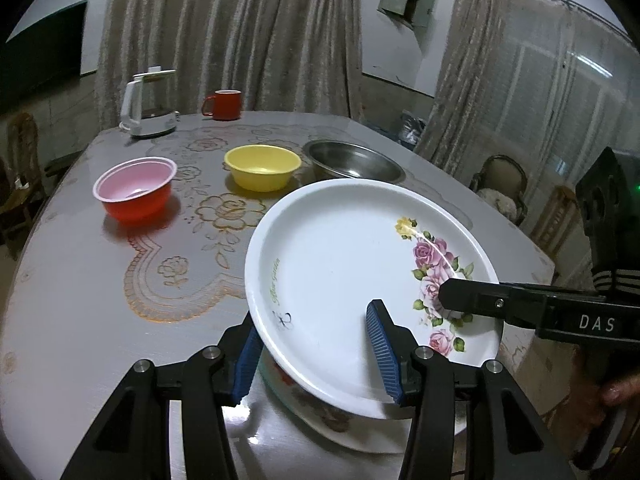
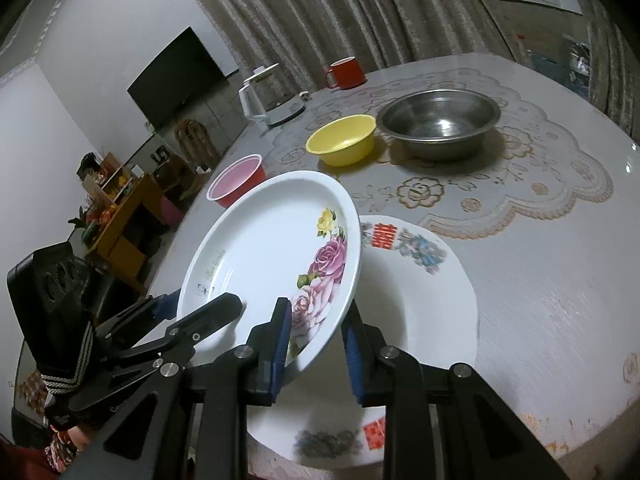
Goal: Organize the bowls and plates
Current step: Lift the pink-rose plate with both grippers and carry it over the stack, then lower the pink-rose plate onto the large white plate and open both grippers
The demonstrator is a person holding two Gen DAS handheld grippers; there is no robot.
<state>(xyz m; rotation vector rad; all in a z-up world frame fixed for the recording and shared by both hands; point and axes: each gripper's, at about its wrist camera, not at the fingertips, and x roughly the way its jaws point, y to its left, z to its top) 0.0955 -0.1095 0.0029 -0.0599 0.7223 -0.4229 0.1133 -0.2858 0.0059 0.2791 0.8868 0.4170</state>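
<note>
Left tongs (image 1: 316,350) and right tongs (image 2: 316,344) each pinch the rose plate's (image 1: 352,280) rim, holding it tilted above the lower plate (image 2: 436,300) on the worktop (image 2: 560,280). It looks rigid, glossy, slippery and breakable; opposite rim grips suit it.

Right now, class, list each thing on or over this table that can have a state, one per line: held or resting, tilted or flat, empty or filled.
Rose plate: lifted, tilted, held by both grippers.
Left gripper: shut on the rose plate's rim.
Right gripper: shut on the rose plate's rim.
Second plate: flat on the table, beneath the rose plate.
Red bowl: upright, empty.
Yellow bowl: upright, empty.
Steel bowl: upright, empty.
Red mug: upright.
Kettle: lid closed.
</note>
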